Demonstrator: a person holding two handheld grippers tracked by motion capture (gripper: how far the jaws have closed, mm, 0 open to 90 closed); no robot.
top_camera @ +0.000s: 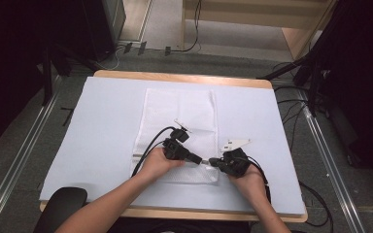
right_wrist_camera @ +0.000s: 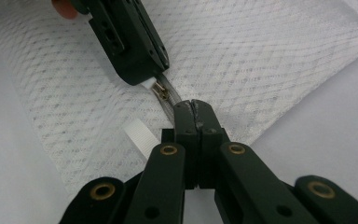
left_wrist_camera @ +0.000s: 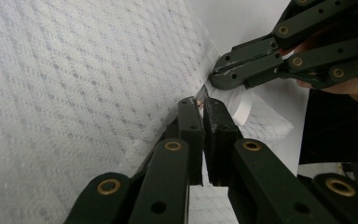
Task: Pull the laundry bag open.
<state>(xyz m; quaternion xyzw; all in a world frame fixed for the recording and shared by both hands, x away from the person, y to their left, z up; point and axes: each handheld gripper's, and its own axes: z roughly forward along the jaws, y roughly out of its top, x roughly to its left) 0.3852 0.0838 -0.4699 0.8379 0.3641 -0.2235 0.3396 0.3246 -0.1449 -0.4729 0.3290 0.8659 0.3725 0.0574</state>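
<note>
Zipper work, by the look of it: a white mesh bag (top_camera: 179, 131) lies flat on the table (top_camera: 102, 126), its zip along the near edge. The left gripper (top_camera: 197, 158) has its jaws closed on the zip pull (right_wrist_camera: 161, 92); the right gripper (top_camera: 213, 161) pinches the bag's edge just beside it. I judge the next move needs the right to anchor while the left draws the pull along. Whether anything is inside the bag, I cannot tell.
</note>
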